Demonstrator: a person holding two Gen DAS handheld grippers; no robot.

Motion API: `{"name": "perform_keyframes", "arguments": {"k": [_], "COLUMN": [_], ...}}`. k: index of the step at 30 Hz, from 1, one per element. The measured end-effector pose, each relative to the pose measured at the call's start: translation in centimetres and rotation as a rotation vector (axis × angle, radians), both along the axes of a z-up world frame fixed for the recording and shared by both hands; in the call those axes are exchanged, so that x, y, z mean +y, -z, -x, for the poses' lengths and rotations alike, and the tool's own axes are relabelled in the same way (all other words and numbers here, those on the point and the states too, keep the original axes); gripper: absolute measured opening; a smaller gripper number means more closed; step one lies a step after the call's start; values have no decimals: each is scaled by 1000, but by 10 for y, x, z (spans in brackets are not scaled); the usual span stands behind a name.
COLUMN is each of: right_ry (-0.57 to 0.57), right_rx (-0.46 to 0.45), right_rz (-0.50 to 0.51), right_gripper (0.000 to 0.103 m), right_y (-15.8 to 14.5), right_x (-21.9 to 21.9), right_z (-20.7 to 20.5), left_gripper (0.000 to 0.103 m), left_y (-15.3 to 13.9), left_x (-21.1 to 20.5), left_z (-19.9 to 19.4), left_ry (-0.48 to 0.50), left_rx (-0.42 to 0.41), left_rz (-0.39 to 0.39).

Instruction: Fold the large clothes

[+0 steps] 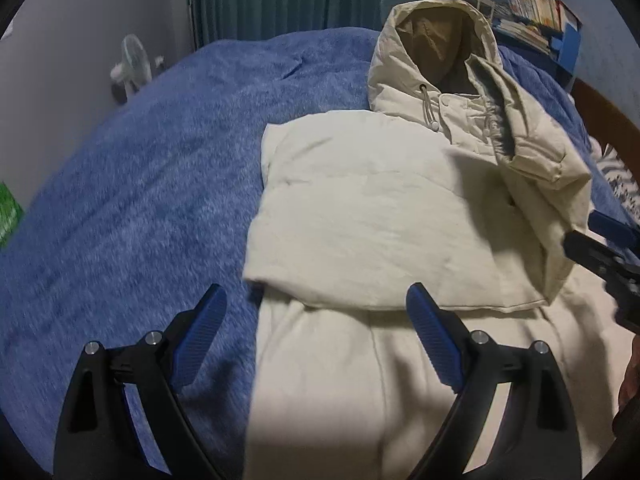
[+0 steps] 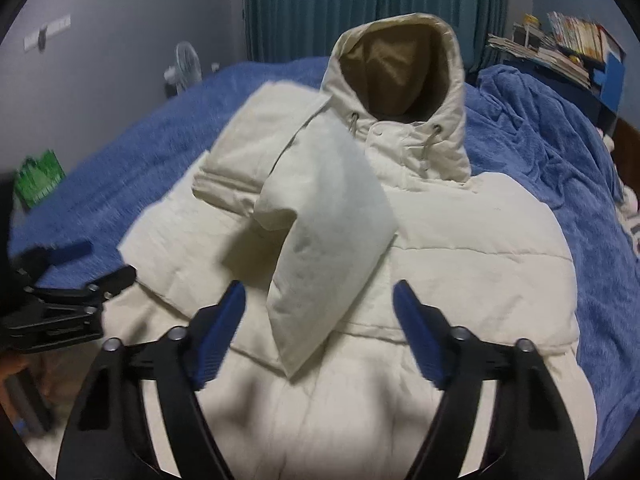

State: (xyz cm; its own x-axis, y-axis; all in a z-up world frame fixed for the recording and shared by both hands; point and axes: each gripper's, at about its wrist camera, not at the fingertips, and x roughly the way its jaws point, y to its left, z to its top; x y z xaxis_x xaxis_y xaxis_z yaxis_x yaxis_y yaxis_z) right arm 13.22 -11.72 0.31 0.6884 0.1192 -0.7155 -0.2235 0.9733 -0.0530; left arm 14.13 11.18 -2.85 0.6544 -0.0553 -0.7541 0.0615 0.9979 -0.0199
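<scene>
The left wrist view shows the cream hooded jacket from its left side, with one sleeve folded flat across the chest and the other lying over it from the right. The right wrist view shows what that one hides: the second sleeve is caught in a steep slant, its cuff end pointing down between the two blue pads, touching neither pad. The hood, with its tan lining, stands upright at the far end of the jacket in both views.

The jacket lies on a bed covered with a blue fleecy blanket, which is smooth on the left and bunched into folds on the right in the right wrist view. Behind the bed hang teal curtains. A small white fan stands by the grey wall on the left, and a blue shelf of books and magazines sits at the far right. A green packet lies at the bed's left edge.

The left tool is spread wide and holds nothing; one finger is over the blanket, the other over the jacket's lower body. The right tool is partly open and also grips nothing, with the sleeve end loose in the gap. Each tool shows at the edge of the other's view, and the left tool's jaws gape there too.
</scene>
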Motion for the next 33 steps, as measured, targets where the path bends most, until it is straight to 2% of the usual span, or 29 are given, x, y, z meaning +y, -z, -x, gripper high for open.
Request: {"name": "perform_keyframes", "arguments": {"k": [1,2,3,5,8,10,12,17,20,22,23,24,27,29,30,32,33], "right_ry": [-5,-7,21,67,142,192,247,329,338,350,362,379,454,506,522,508,498], "right_rx": [4,7,6,-18,-70,-73,-30,155,161,158,146,143,145,118,110,109,100], "right_rz": [26,26,7,-32,-81,-114,-182,-299,-329,-370,-413,-441,-555,-617,-651,-708,-703], "right_gripper": [50,20,14,10,10,10,10,13,16,34,51,62,65,64,50,34,29], "right_y": [5,7,7,0,-21,-24,-17,35,39,37,35,36,44,46,47,49,47], "right_x": [1,-1,-10,-26,-63,-85,-111,-139,-143,-148,-155,-163,-187,-206,-214,-222,-222], "right_z": [-3,-4,-5,-4,-2,-4,-9,-20,-19,-15,-13,-10,-8,-5,-3,-4,-3], "left_gripper": [87,87,87,87,87,87,87,87,87,87,87,87,87,87,87,87,87], "left_y": [0,2,3,5,5,4,3,6,9,9,9,10,10,11,11,13,13], "left_x": [-1,-1,0,3,7,8,5,-12,-16,-17,-17,-17,-17,-18,-19,-20,-20], "left_z": [-2,-3,-5,-8,-8,-7,-6,-5,-5,-5,-5,-5,-5,-5,-6,-6,-6], "left_ry": [5,14,22,13,-5,-13,-9,27,32,31,30,29,27,28,30,32,32], "left_rx": [-4,-5,-5,-2,0,-2,-5,-5,0,0,-1,-2,-1,3,4,7,8], "left_rz": [-6,-3,8,21,54,74,77,10,-5,-6,-6,-4,7,7,3,-2,-3]}}
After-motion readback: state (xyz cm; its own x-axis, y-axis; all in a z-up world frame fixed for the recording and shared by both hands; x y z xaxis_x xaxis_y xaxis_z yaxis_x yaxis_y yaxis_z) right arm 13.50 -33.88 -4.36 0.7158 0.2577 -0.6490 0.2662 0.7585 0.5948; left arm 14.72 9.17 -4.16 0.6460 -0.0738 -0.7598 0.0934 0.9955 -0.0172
